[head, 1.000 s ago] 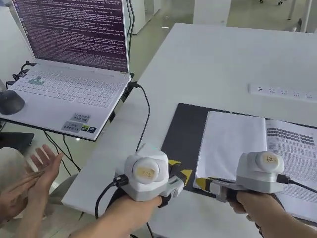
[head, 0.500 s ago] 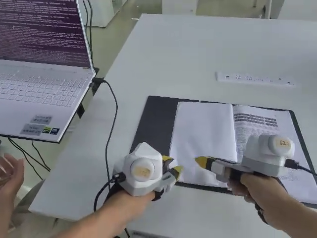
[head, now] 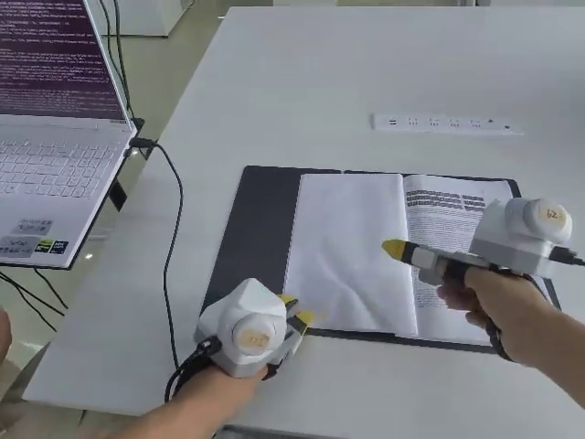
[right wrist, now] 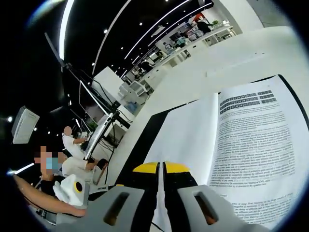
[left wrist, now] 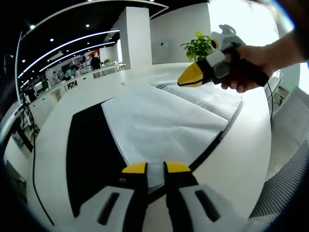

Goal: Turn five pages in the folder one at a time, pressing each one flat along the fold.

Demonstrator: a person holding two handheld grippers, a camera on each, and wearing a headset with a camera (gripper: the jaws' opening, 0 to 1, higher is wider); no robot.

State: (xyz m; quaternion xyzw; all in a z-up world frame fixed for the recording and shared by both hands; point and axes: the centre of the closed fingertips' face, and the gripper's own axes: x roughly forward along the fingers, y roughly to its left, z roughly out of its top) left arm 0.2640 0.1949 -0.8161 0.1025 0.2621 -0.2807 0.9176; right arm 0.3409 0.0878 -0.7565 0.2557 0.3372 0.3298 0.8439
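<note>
From my end, the black open folder [head: 251, 238] lies flat on the white counter [head: 302, 82], with a blank white page [head: 343, 247] on its left and a printed page [head: 439, 229] on its right. The left tongs [head: 299, 309] sit at the folder's 7 o'clock edge, open just a narrow crack, and I can't tell if they're nipping paper. The right tongs [head: 395, 248] are pinched together on nothing. They're over the fold, coming in from 3 o'clock. A white power strip [head: 448, 123] lies at 12 o'clock.

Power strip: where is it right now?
In the head view the power strip lies on the white table, just beyond the open folder's far edge, toward the right.
</note>
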